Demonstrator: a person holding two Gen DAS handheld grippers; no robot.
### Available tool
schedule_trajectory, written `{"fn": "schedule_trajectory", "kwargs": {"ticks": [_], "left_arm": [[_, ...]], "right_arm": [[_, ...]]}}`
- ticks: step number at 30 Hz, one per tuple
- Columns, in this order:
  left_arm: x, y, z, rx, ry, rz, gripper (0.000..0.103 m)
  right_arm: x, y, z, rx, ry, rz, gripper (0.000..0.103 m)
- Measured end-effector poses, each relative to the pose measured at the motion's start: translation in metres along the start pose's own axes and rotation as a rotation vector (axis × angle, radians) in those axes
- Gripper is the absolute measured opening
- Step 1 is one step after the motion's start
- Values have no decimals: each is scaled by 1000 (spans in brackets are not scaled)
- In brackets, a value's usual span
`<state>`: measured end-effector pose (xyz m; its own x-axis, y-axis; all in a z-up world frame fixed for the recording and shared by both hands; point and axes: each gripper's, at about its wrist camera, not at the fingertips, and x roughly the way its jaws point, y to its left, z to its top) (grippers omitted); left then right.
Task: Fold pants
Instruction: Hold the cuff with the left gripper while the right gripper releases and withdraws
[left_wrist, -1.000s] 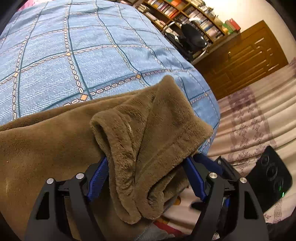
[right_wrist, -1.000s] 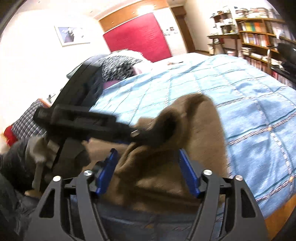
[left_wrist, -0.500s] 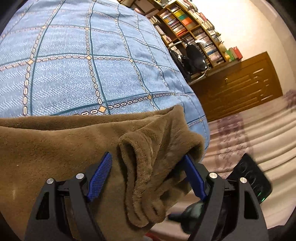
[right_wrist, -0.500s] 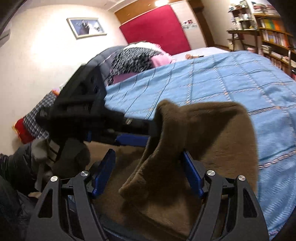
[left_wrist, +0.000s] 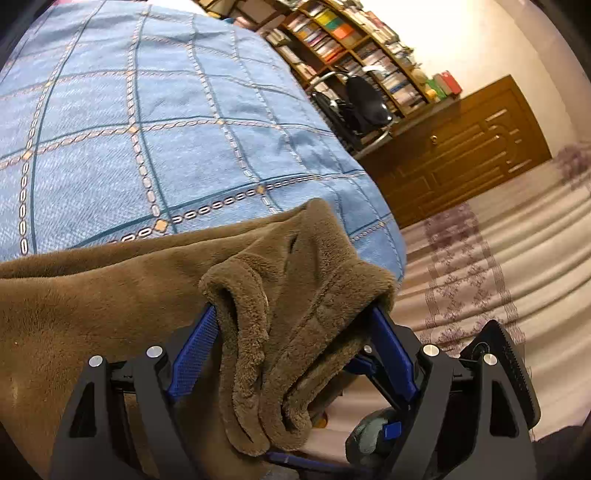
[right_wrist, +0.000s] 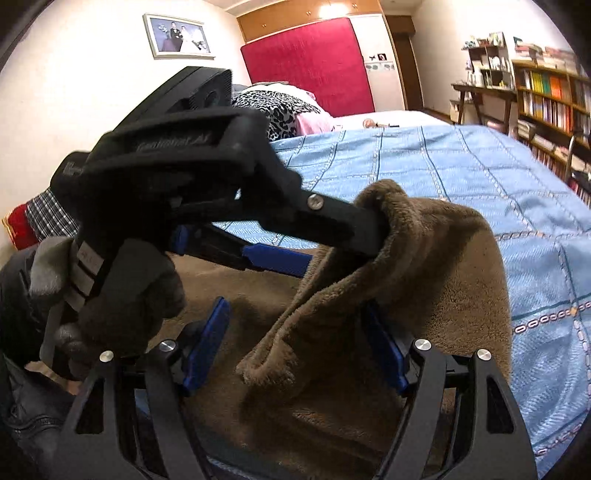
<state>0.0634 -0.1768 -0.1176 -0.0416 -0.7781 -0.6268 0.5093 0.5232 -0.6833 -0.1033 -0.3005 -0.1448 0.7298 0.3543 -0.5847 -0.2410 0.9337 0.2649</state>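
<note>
The left gripper (left_wrist: 293, 312) has its jaws opening, and a bunched fold of the brown fleece pants (left_wrist: 110, 295) sits between them. In the right wrist view that fold hangs hooked over one finger, so it rests there rather than being pinched. The right gripper (right_wrist: 295, 304) is spread wide and released. The fold droops through its gap and leans on the pad at 3 o'clock, while the pad at 9 o'clock stands clear of it.

From the left claw the pants spread away to 9 o'clock, lying flat on the bed's blue checked cover (left_wrist: 147, 129) near its corner. The lifted fold is raised above the rest of the cloth. A gloved left hand (right_wrist: 122, 295) grips the left gripper's handle at 9 o'clock in the right wrist view.

Beyond the bed, at 1 o'clock in the left wrist view, are a black chair (left_wrist: 365, 99) and a bookshelf (left_wrist: 351, 40), with a wooden cabinet (left_wrist: 461, 147) at 2 o'clock. A patterned rug (left_wrist: 480, 266) lies at 3 o'clock.
</note>
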Motion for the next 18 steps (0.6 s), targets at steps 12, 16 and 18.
{"fn": "schedule_trajectory", "kwargs": {"ticks": [12,16,18], "left_arm": [[3,-15,-2,75,28,-4,87],[19,0,7,6,75,30,78],[27,9,8,-19,94,93,42]], "right_arm": [[5,51,-14,-227,27,-80,76],[4,49,-22,-182,46,-68,76],[-1,48,-27,-149,52,-74,76]]}}
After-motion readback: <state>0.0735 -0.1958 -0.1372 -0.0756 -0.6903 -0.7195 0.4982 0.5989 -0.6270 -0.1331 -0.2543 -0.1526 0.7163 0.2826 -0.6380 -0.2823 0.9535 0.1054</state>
